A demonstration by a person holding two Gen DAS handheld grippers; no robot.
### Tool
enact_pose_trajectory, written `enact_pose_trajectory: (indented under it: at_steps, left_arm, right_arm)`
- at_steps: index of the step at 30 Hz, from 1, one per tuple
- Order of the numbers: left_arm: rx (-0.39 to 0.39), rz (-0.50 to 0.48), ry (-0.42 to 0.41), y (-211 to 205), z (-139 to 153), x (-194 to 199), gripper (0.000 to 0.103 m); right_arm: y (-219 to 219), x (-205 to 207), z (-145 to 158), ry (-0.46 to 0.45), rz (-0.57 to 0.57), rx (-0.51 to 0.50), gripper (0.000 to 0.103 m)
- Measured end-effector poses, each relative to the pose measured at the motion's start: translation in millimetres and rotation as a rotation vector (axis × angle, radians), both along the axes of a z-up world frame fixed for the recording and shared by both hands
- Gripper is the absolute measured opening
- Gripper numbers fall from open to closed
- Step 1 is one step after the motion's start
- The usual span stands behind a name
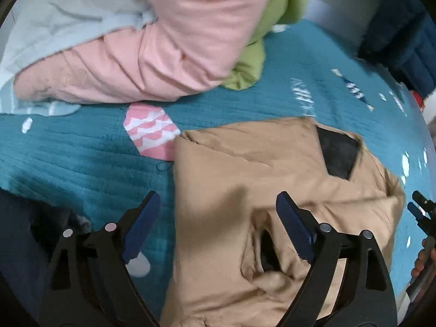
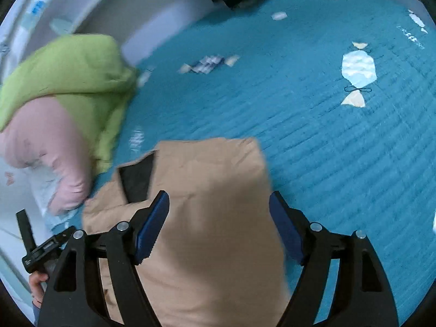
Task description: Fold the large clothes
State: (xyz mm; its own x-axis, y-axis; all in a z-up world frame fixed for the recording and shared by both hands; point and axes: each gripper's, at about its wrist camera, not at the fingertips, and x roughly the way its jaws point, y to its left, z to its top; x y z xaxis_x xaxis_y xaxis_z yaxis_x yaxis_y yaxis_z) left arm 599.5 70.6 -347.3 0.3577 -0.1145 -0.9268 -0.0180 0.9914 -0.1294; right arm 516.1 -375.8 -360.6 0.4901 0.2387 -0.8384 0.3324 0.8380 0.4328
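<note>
A tan jacket [image 1: 245, 169] with a black inner lining [image 1: 338, 150] lies folded on the teal bedspread [image 1: 81, 163]. My left gripper [image 1: 218, 204] hovers open above its left edge and holds nothing. In the right wrist view the same tan jacket [image 2: 207, 179] lies below my right gripper [image 2: 219, 204], which is open and empty over the jacket's right part. The right gripper's tip [image 1: 421, 207] shows at the right edge of the left wrist view. The left gripper [image 2: 35, 248] shows at the lower left of the right wrist view.
A pile of pink [image 1: 169, 43], light blue [image 1: 68, 19] and green [image 1: 272, 13] clothes lies at the far left of the bed; it also shows in the right wrist view [image 2: 68, 81]. A dark blue item [image 1: 403, 32] stands beyond the bed. Candy patches [image 2: 357, 68] dot the teal bedspread [image 2: 313, 136].
</note>
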Motion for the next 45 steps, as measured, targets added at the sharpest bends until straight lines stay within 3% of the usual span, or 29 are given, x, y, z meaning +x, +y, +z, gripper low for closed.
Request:
enact_pose_trajectory:
  at_steps: [5, 10, 11, 12, 15, 17, 19, 22, 25, 31, 37, 42, 45]
  left_arm:
    - [-0.029, 0.042, 0.107, 10, -33, 31, 0.087]
    - [-0.001, 0.021, 0.188, 3, -60, 47, 0.088]
    - [0.001, 0.017, 0.205, 3, -65, 49, 0.088]
    - [0.003, 0.017, 0.219, 3, -69, 52, 0.088]
    - [0.001, 0.012, 0.224, 3, -72, 55, 0.087]
    - [0.005, -0.014, 0.232, 1, -72, 56, 0.079]
    - [-0.006, -0.041, 0.227, -3, -68, 56, 0.054]
    - [0.058, -0.071, 0.153, -10, -52, 54, 0.026]
    - [0.056, -0.071, 0.038, -15, -26, 49, 0.019]
    - [-0.095, -0.076, -0.148, -14, 42, 27, 0.017]
    - [-0.182, -0.123, -0.3, 8, 94, -44, 0.017]
    - [-0.19, -0.159, -0.351, 11, 109, -112, 0.017]
    - [-0.197, -0.164, -0.341, 22, 108, -157, 0.017]
  right_arm:
    - [-11, 39, -30, 0.124, 0.013, 0.002, 0.073]
    - [-7, 52, -47, 0.163, 0.068, -0.013, 0.073]
    - [-5, 54, -48, 0.168, 0.08, -0.022, 0.069]
    - [-3, 55, -49, 0.167, 0.096, -0.017, 0.052]
    - [1, 57, -51, 0.187, 0.121, -0.057, 0.027]
    - [2, 59, -52, 0.186, 0.136, -0.08, 0.02]
    - [2, 57, -43, 0.141, 0.14, -0.085, 0.015]
    - [5, 55, -26, 0.076, 0.139, -0.122, 0.013]
    - [2, 55, 4, -0.02, 0.103, -0.123, 0.013]
    - [6, 34, 65, -0.207, 0.115, -0.148, 0.013]
    - [6, -34, 105, -0.331, 0.142, -0.129, 0.013]
    - [15, -109, 125, -0.372, 0.166, -0.143, 0.014]
    - [23, -153, 129, -0.36, 0.187, -0.136, 0.014]
